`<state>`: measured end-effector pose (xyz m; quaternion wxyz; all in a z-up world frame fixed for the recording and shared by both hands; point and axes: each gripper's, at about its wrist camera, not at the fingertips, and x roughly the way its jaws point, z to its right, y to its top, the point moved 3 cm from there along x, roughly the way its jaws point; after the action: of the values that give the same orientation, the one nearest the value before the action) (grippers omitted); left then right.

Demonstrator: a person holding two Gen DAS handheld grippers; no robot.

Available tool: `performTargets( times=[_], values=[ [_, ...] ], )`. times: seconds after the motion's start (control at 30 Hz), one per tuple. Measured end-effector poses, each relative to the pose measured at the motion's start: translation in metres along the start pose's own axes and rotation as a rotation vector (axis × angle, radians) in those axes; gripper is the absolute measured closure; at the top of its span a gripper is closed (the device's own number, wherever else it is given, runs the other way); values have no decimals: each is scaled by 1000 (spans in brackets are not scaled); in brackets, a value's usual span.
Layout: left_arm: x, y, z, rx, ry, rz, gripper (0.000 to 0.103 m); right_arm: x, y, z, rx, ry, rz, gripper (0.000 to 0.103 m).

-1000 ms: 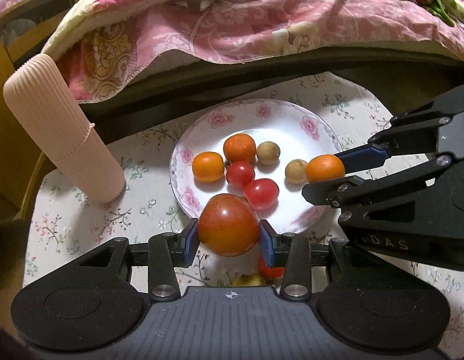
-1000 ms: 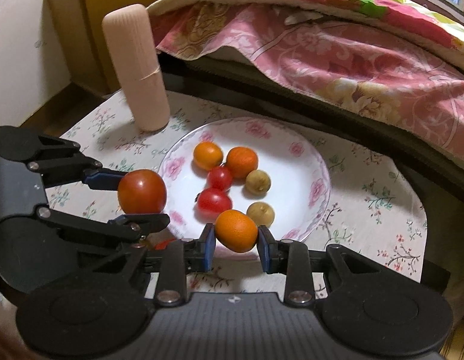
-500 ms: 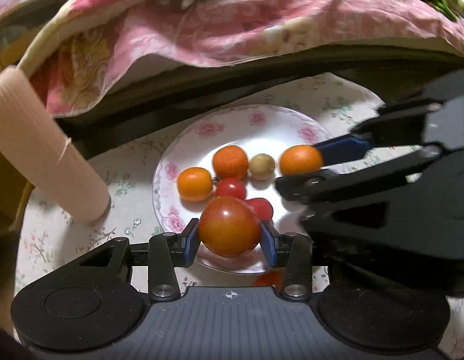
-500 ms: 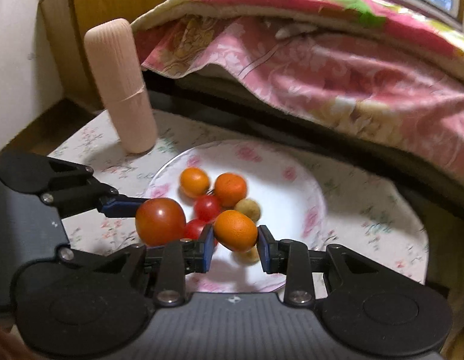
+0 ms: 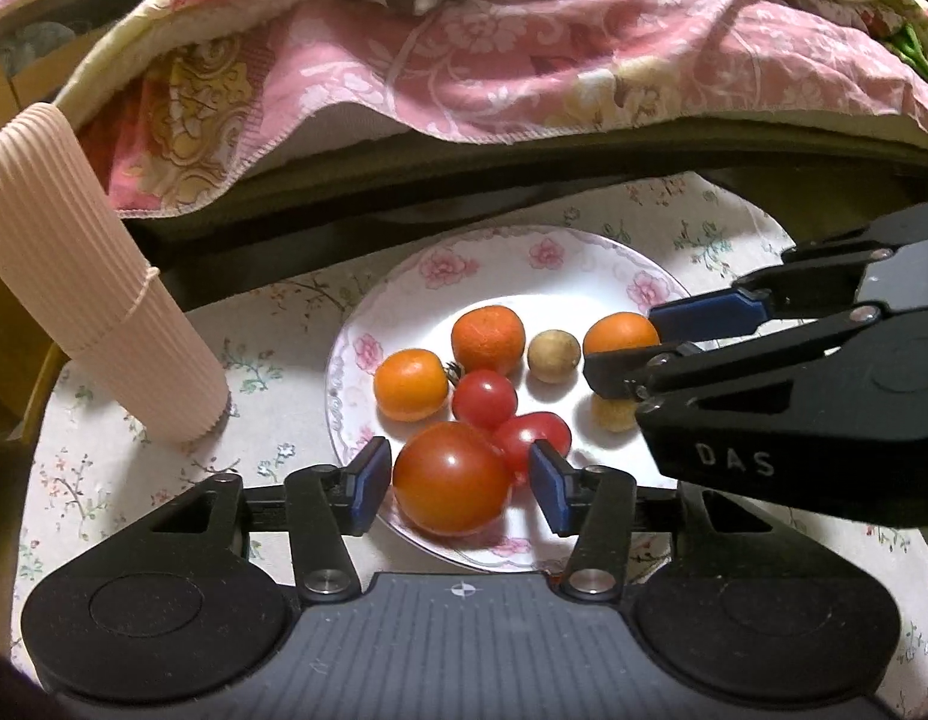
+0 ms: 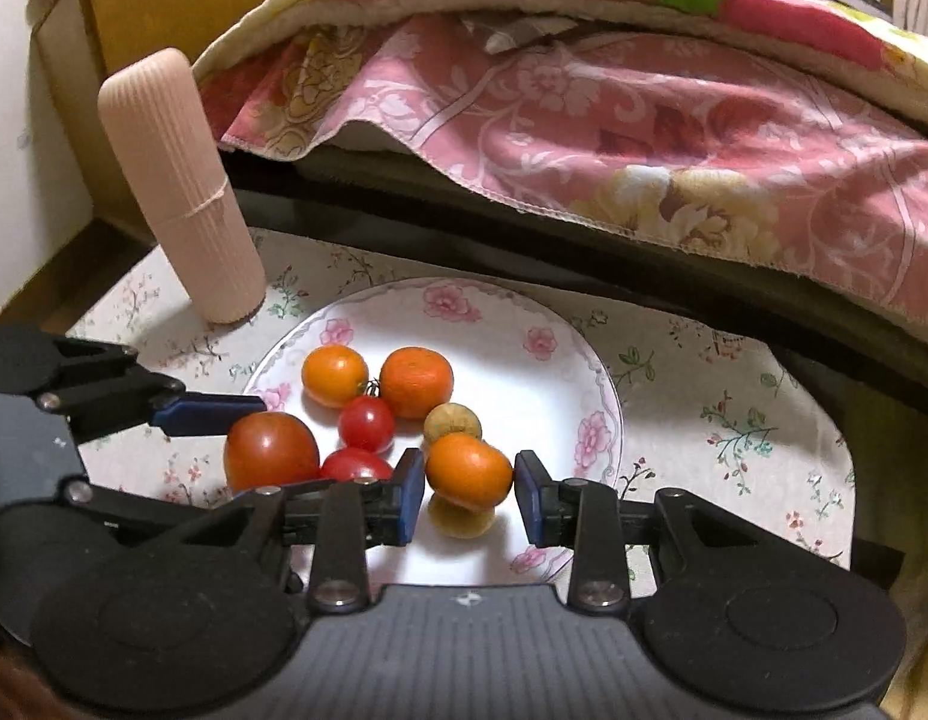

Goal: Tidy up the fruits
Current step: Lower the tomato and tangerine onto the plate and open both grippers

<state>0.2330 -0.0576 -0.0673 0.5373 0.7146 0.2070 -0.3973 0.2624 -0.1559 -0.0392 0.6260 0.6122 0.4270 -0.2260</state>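
A white floral plate (image 5: 583, 264) (image 6: 505, 324) holds two oranges, two small red tomatoes and two small brown fruits. My left gripper (image 5: 455, 483) is over the plate's near edge with its jaws apart; a large red-orange tomato (image 5: 452, 477) (image 6: 270, 450) sits between the pads with gaps on both sides. My right gripper (image 6: 468, 495) is over the plate with its jaws slightly apart around an orange (image 6: 468, 471) (image 5: 621, 333), which rests on a brown fruit (image 6: 461, 519).
A ribbed pink cylinder (image 5: 86, 276) (image 6: 182, 192) stands on the floral tablecloth (image 6: 733, 420) left of the plate. A pink quilt (image 5: 493, 48) hangs over the bed edge behind the table.
Both grippers have moved in over the plate and lowered. Both sets of jaws have opened, letting go of the tomato and the orange among the other fruits.
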Motion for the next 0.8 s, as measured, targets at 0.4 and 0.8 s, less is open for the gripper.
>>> performTargets(
  times=[0.4,0.8],
  values=[
    [-15,10,-12,-59,11,31,36,-10,4,7,61,10,37,65],
    [-42,-1,-23,-61,35,18,36,-27,-2,-2,57,22,52,65]
  ],
)
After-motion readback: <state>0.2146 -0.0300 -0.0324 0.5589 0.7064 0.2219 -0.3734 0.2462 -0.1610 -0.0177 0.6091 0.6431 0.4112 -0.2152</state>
